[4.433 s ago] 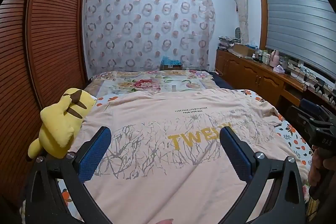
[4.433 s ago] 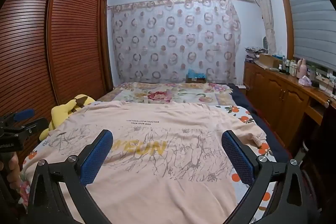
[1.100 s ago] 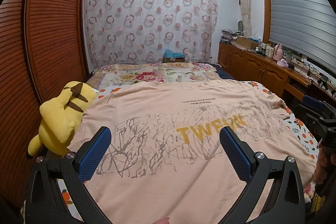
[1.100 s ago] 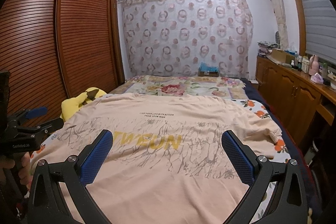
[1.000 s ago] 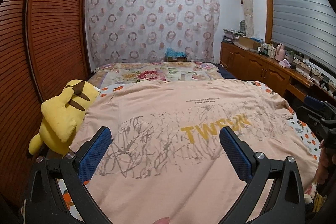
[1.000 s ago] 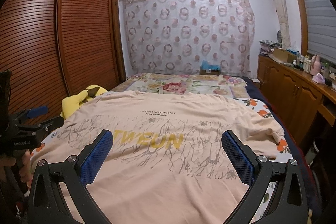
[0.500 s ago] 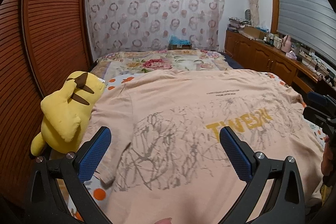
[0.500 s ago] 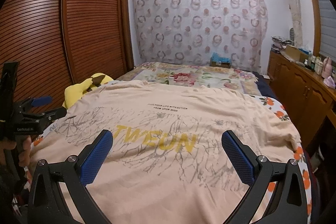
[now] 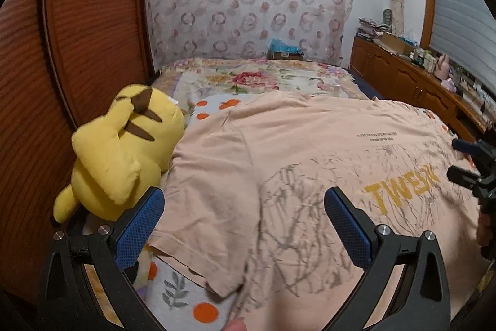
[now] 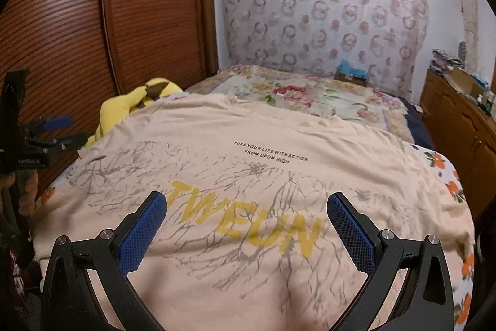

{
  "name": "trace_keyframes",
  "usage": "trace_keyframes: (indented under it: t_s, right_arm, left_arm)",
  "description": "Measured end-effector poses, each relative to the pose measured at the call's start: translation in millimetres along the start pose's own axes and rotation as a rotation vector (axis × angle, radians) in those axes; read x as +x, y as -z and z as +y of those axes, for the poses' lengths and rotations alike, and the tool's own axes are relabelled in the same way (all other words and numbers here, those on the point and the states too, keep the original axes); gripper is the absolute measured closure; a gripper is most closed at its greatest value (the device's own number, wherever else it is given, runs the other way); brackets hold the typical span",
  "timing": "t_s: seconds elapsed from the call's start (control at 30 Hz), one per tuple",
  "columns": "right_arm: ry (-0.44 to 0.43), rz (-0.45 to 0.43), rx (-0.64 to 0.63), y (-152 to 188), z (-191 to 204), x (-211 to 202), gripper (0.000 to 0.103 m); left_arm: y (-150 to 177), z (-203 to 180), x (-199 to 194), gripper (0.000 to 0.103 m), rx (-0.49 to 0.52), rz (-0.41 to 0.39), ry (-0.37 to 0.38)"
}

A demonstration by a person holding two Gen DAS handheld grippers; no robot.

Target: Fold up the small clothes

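A peach T-shirt [image 10: 248, 151] lies spread flat, print side up, across the bed [image 9: 266, 79], filling most of both views. The left hand-held gripper [image 9: 245, 225] hangs over the shirt's left sleeve [image 9: 198, 207], jaws spread wide and released, nothing between the blue pads. The right hand-held gripper [image 10: 246, 230] hangs over the yellow lettering near the hem, likewise spread and empty.

No fold has begun, so the step in hand looks like the approach for the first grasp. In the left wrist view the sleeve's cuff edge sits around 7 o'clock, its corner slightly curled over the flowered sheet [image 9: 176, 287]. A yellow plush toy [image 9: 124, 154] lies at 9 o'clock, touching the sleeve's outer edge.

To do it well:
- Bring the left pads down onto the sleeve edge itself, catching only the shirt and not the sheet under it.
- Keep the jaws off the toy, or it may be dragged along.
- Set the right pads at the hem on the same side, so both lift together and the fold line runs straight through the print.
- The cloth is thin and limp; lift low and lay it over slowly to avoid wrinkles.
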State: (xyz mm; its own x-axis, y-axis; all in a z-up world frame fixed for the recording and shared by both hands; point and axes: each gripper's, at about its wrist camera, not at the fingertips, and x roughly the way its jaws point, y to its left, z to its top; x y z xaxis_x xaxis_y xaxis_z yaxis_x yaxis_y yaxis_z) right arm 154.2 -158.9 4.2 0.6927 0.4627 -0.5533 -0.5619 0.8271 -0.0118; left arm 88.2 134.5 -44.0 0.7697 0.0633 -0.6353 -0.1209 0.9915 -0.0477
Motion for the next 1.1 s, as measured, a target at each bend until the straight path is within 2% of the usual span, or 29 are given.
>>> trace_keyframes:
  t_s: [0.2, 0.27, 0.53, 0.67, 0.77, 0.9, 1.0, 1.1]
  right_arm:
    - [-0.029, 0.058, -0.023, -17, -10, 26, 0.0]
    - [-0.032, 0.078, -0.032, -21, -13, 36, 0.0]
    - [-0.027, 0.152, -0.088, -32, -13, 58, 0.0]
    - [-0.033, 0.183, -0.099, -31, -16, 66, 0.0]
    - [-0.035, 0.187, -0.112, -33, -14, 64, 0.0]
    - [-0.025, 0.177, -0.128, -34, -13, 63, 0.0]
    - [-0.026, 0.168, -0.124, -33, -13, 60, 0.0]
    - [-0.034, 0.163, -0.103, -33, -16, 60, 0.0]
  left_arm:
    - [-7, 30, 17, 0.001, -0.05, 0.047, -0.003]
    - [-8, 42, 25, 0.008, -0.077, 0.07, 0.0]
    - [9, 76, 53, 0.049, -0.186, 0.202, 0.05]
    - [17, 81, 61, 0.063, -0.21, 0.249, 0.046]
    - [18, 80, 60, 0.076, -0.198, 0.245, 0.028]
    - [15, 82, 54, 0.099, -0.151, 0.22, -0.026]
    - [9, 78, 46, 0.101, -0.102, 0.185, -0.059]
    - [-1, 72, 33, 0.101, -0.083, 0.152, -0.045]
